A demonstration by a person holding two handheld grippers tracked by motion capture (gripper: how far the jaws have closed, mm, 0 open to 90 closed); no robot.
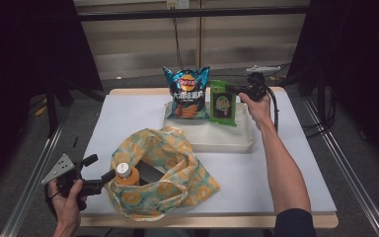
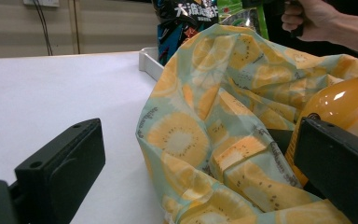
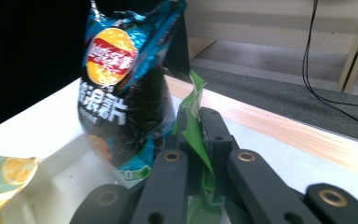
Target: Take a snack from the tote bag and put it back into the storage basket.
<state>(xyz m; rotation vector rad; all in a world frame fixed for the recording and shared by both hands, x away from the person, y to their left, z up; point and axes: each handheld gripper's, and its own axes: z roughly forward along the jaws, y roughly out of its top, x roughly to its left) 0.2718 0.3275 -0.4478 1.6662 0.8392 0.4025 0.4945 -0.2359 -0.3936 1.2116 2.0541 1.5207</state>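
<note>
A green snack packet [image 1: 223, 102] stands upright in the white tray [image 1: 222, 140], just right of a blue chips bag [image 1: 187, 94]. My right gripper [image 1: 230, 89] is shut on the packet's top edge. In the right gripper view the green foil [image 3: 196, 126] is pinched between the black jaws [image 3: 196, 114], with the chips bag [image 3: 121, 93] to its left. My left gripper [image 1: 100, 168] is at the front left, open at the rim of a lemon-print tote bag [image 1: 177, 168]. In the left gripper view the jaws [image 2: 198, 140] stand wide apart with the bag's fabric [image 2: 214, 130] between them.
An orange-juice bottle [image 1: 126, 174] sits inside the tote bag beside a dark flat item [image 1: 150, 173]; the bottle [image 2: 340, 105] is right behind the right-hand jaw in the left gripper view. The tray [image 2: 148, 60] lies beyond the bag. Cables hang behind the table.
</note>
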